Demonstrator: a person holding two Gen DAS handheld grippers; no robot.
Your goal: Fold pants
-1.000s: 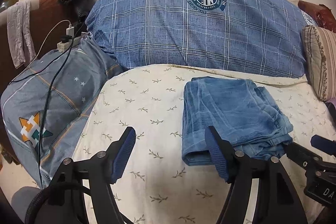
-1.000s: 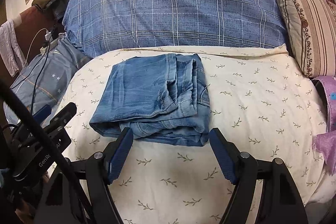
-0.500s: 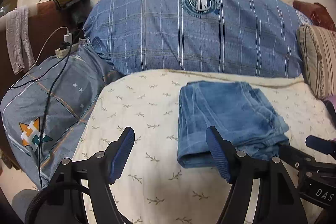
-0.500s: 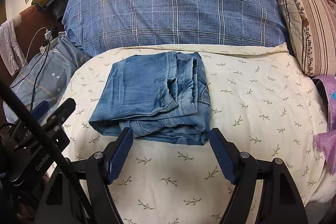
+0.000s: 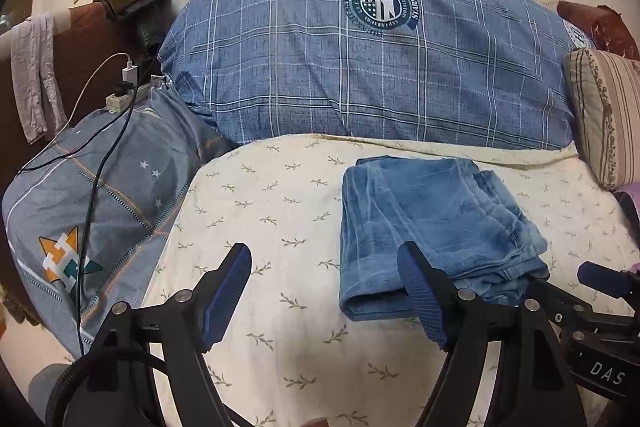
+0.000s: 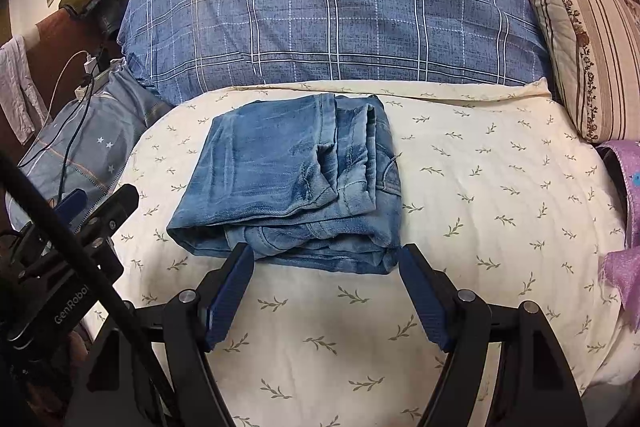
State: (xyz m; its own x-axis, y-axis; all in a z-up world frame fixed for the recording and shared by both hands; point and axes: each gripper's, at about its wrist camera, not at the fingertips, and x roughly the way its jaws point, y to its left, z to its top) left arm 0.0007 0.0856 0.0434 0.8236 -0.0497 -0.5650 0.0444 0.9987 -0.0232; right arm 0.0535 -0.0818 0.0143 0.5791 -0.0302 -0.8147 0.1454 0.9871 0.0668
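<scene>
- While both tools hang over the bed, the folded blue denim pants are seen lying as a compact rectangle on the cream leaf-printed bedsheet, just ahead of the right hand-held gripper.
- Its jaws are spread wide and released; the near folded edge of the pants is framed between the blue ribbed fingertips, with no pad pressed on the cloth.
- The left hand-held gripper is also released: its jaws have just been opening, and only bare sheet is seen between them, the pants lying beside its right finger.
- Open sheet is left to the right of the pants and in front of them; to the left, less room is left before the grey star-printed cover at the bed's edge.
- Behind the pants, the sheet is bounded by a large blue plaid pillow with a round crest, and at the right by a striped beige cushion.
- Faded, soft denim is shown, with stitched seams and layered edges stacked at the near side.
- A black cable is draped across the grey cover.
</scene>
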